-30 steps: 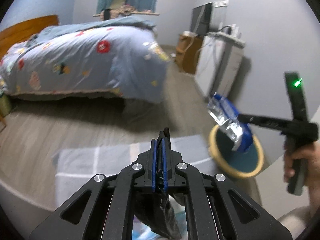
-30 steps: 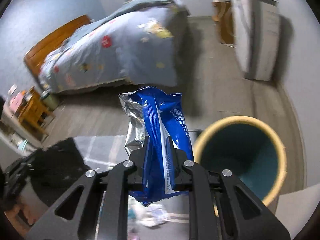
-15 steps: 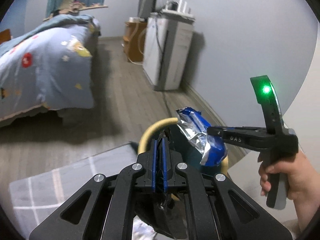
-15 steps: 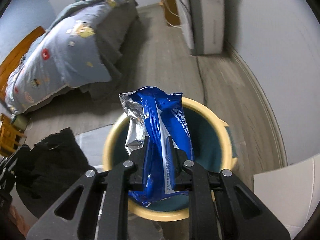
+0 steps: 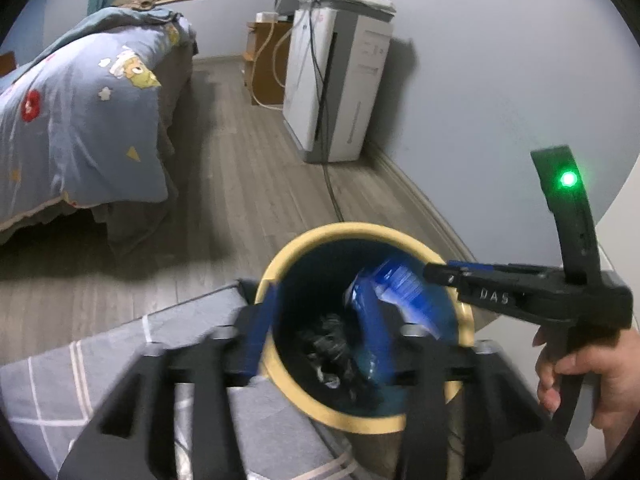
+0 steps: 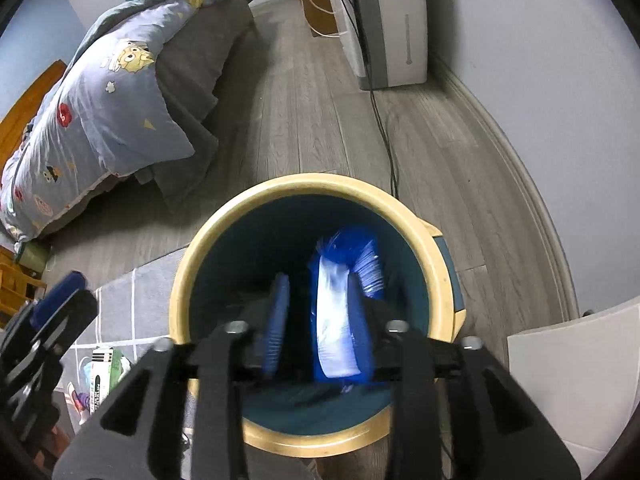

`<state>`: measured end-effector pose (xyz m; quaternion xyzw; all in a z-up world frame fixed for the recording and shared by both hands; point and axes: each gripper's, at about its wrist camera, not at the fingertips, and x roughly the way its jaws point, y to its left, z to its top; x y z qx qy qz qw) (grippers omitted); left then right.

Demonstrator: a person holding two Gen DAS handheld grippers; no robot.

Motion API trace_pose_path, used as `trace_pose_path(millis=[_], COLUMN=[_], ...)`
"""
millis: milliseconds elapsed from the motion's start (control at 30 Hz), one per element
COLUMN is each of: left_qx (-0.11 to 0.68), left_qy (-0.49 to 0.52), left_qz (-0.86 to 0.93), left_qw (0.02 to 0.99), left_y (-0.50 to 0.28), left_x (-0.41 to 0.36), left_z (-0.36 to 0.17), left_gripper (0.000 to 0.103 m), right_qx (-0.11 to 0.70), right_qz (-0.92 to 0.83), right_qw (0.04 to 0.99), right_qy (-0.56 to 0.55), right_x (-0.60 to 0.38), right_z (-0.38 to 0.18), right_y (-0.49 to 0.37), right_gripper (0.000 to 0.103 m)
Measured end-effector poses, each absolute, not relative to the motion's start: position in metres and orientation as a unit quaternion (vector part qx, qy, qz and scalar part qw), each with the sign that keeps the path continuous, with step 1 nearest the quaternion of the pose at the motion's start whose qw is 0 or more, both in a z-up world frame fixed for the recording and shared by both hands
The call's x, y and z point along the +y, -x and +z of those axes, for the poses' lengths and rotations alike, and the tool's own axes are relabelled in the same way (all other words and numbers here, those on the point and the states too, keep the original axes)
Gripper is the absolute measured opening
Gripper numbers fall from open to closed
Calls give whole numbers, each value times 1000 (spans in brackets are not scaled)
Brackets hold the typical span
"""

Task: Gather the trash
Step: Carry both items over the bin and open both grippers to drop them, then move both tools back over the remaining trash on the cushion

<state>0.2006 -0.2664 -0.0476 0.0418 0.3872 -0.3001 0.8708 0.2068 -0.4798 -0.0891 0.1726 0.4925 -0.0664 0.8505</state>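
A round bin with a yellow rim (image 5: 360, 229) and a dark teal inside stands on the floor under both grippers. My left gripper (image 5: 340, 336) hovers over its mouth, jaws opening and spread wide with nothing between them. A black crumpled bag (image 5: 328, 340) lies down in the bin. My right gripper (image 6: 318, 332) points into the bin (image 6: 320, 184), jaws opening. The blue and silver wrapper (image 6: 340, 320) is a blur between its pads, loose from the left pad and dropping. From the left wrist, the wrapper (image 5: 384, 292) is seen inside the bin below the right gripper (image 5: 434, 274).
A bed with a blue patterned quilt (image 5: 80, 120) fills the left. A white appliance (image 5: 340, 80) stands against the wall, its cable (image 6: 380, 128) running across the wood floor. The bin sits by a grey checked rug (image 5: 80, 380) with some litter (image 6: 104, 364) on it. White furniture (image 6: 580, 360) is at right.
Both grippers have come down over the bin and opened. The black bag has left the left gripper and lies in the bin. The blue wrapper is slipping out of the right gripper.
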Motion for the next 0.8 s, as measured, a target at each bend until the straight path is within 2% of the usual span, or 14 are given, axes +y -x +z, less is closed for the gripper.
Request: trace_pose_path(millis=[33,100,133,167,200,267,800], left_qx=[384,380,378,377,376,374,351], left_qy=[-39,-32,-30,-29,-30,-35,-79], left_qz=[-298,-289,-283,-277,-267,-251,-155], left_qw=[873,878,881,884,887,892,920], left_y=[-199,-198,-197,-196,-195,-193,-129], left_x=[-264,-258,-255,-251,-246,-237,-101], left_z=[-46,-42,-40,-39,-37,-34,16], left_gripper=[61,80,84,89,93,94,94], right_qx=[493,492,490,485,481,471,445], right_qz=[-67,-70,-71,-74,-78,-85,-29], right_qw=[850,850,850,852,854,860,885], right_qy=[-173,-178,-181,-183,-182,-175,-138], right_x=[-481,-482,-482,-483,-483,-482,-413], right_z=[-89,-87,-86,-82,-80,-72,-22], right_y=[-207,-206,-206,-204,-203,-201,-182], right_gripper=[44,55,60,74,88,98,97])
